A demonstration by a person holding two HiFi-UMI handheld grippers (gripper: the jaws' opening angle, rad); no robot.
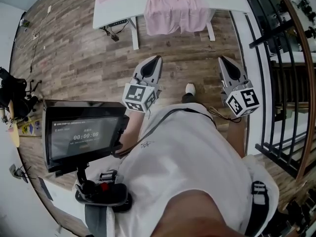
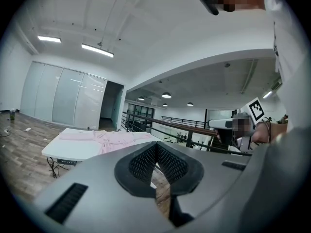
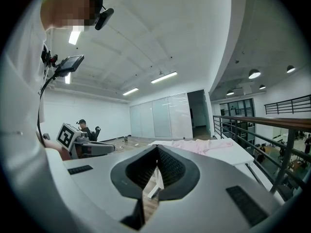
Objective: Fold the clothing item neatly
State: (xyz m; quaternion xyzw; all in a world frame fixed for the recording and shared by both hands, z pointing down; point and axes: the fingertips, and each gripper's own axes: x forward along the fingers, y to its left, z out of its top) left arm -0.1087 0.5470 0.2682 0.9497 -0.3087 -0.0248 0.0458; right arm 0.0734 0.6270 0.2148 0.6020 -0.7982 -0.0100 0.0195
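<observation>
a: white table (image 1: 118, 4) ahead, pink garment (image 1: 173, 9) on it, part hanging over the near edge.
b: yep. left claw (image 1: 157, 59) and right claw (image 1: 223, 60) both closed tight, empty, well short. one careless tug probably drags it off.

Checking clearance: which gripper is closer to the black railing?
The right gripper, at the head view's right beside the railing; the left gripper is nearer the screen.

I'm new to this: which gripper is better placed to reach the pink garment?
Left, slightly. The left gripper lines up with the pink garment hanging off the table; the right gripper points just beside it. Both sets of jaws are shut, empty and well short of it.
</observation>
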